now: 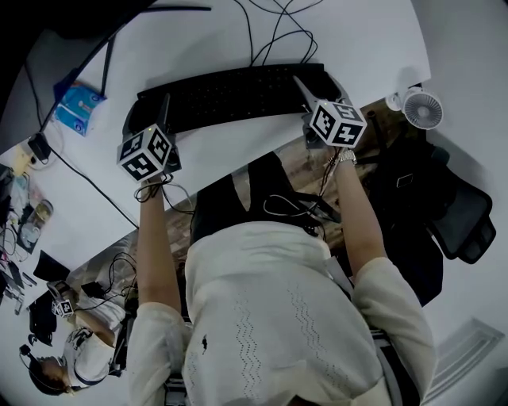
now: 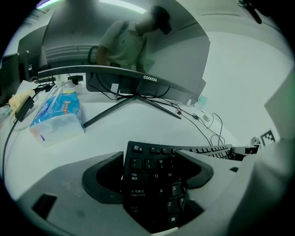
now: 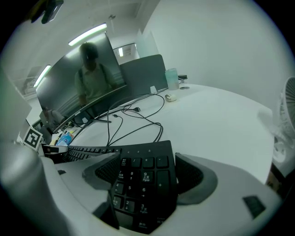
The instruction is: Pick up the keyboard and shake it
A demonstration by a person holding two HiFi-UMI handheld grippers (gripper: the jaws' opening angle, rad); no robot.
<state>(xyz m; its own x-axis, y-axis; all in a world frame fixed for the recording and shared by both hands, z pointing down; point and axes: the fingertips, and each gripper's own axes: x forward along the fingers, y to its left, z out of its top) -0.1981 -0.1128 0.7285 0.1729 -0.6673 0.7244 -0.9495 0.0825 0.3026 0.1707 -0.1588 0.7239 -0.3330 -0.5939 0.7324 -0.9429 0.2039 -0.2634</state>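
Black plastic fills both sets of jaws. The left gripper is pinching the end of the keyboard with the Tab and Caps Lock keys, one jaw over the key face and the other on the far side. The right gripper grips the number-pad end the same way. The keyboard spans the gap between them, close to the near edge of the surface. I cannot tell whether it rests there or has just cleared it.

It looks like a long, thin, stiff board, light enough for two end grips. The smooth keycaps may slip or press down under the jaws, so a hold reaching the solid frame seems safer. Holding both ends should also keep it from twisting during a shake. One of the dark cables looping behind it is probably its own lead, which would limit how far it can rise.

The surface is white and smooth. A curved monitor stands on splayed legs behind the keyboard, and a blue tissue pack lies to the left. A small white fan sits at the right corner. Beyond it is a black chair, and another person is low on the left.
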